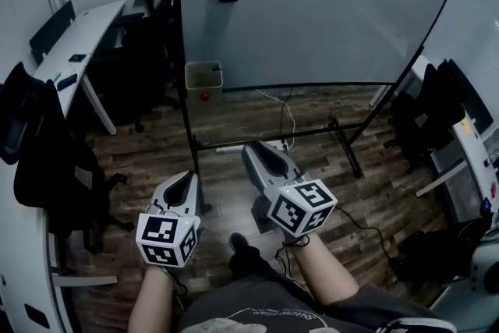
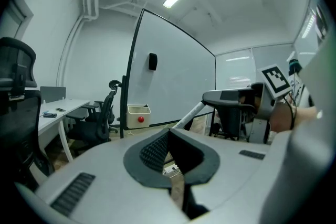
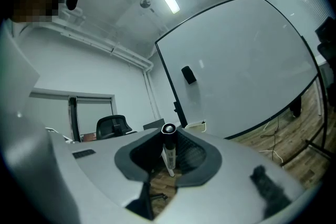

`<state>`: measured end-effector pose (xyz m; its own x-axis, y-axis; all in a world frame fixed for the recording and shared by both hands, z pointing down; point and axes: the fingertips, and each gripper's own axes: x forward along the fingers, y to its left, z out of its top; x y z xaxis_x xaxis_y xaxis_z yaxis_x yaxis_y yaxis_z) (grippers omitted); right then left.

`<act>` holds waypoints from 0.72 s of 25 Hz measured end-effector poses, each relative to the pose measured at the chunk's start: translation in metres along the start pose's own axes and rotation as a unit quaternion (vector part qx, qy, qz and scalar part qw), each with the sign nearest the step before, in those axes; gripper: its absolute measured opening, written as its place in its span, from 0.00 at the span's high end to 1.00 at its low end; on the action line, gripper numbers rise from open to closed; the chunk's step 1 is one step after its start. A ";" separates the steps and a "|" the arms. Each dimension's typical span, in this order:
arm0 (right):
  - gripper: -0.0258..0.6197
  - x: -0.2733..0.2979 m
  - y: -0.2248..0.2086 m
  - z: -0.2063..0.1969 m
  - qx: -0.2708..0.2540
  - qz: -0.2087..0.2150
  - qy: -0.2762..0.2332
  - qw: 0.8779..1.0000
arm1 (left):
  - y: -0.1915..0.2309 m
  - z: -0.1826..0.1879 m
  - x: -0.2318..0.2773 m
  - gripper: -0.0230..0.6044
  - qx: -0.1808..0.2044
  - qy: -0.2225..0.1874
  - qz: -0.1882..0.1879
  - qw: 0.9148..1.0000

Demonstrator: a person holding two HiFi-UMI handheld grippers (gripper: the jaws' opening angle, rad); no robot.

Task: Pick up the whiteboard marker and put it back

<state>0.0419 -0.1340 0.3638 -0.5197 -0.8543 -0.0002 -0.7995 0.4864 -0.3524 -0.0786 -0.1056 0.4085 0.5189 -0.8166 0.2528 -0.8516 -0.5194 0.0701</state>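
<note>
The whiteboard [image 1: 312, 12] fills your twelve o'clock. The beige box [image 1: 203, 76] at its lower corner, likely the marker's home, lies at about eleven o'clock from your right gripper [image 1: 259, 154]. That gripper's fingers [image 3: 195, 157] stand partly apart, clamped on the whiteboard marker [image 3: 168, 147], whose long axis crosses them; your left gripper [image 1: 184, 182] has its fingers together, holding nothing.

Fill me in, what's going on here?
A person faces the whiteboard with a gripper in each hand. The right gripper is clamped on the whiteboard marker, which sits crosswise between its jaws. The left gripper is shut and empty. The marker has not yet been put back.
</note>
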 end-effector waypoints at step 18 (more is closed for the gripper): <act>0.83 -0.087 0.069 -0.057 -0.002 -0.017 0.029 0.999 | -0.019 -0.036 -0.102 0.94 -0.036 -0.013 0.007 0.999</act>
<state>0.0149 -0.0153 0.3928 -0.5094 -0.8580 0.0662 -0.8177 0.4586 -0.3480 -0.1175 -0.0033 0.4160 0.5074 -0.8309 0.2283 -0.8617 -0.4888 0.1361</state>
